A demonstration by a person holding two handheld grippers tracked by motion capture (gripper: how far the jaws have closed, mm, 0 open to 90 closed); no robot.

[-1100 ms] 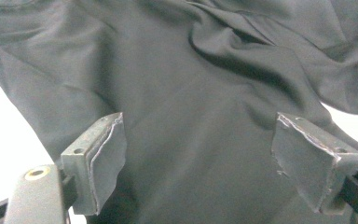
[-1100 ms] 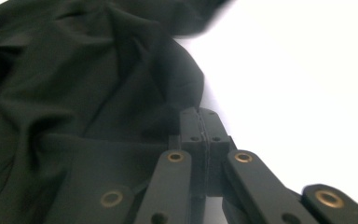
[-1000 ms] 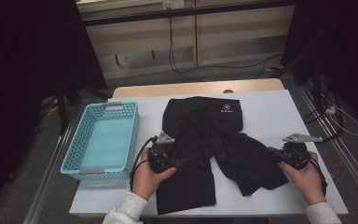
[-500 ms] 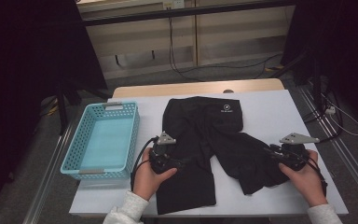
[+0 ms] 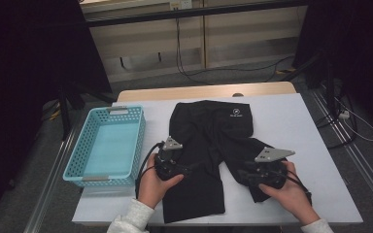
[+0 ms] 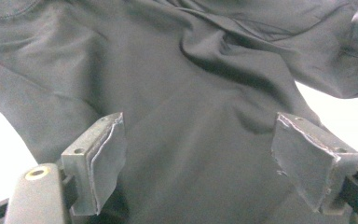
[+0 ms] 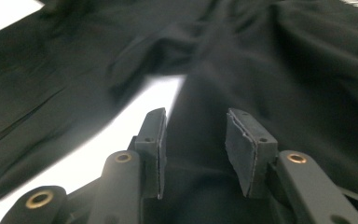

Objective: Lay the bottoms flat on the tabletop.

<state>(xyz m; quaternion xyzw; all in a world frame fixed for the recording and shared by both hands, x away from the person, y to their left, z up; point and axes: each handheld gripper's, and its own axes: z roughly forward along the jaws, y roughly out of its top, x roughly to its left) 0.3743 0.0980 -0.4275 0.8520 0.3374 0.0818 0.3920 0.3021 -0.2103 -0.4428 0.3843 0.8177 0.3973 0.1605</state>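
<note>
Two grippers over black shorts (image 5: 209, 145) spread flat on the table (image 5: 291, 121). Left gripper (image 5: 172, 162), jaws wide, empty, above the left leg. Right gripper (image 5: 255, 175), jaws just opening and part open, grips nothing; right leg lies directly beneath, angled outward.

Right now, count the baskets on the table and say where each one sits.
1. The turquoise basket sits on the table's left side, beside the black shorts and apart from them. Nothing suggests another, though the near edge is partly hidden.
</note>
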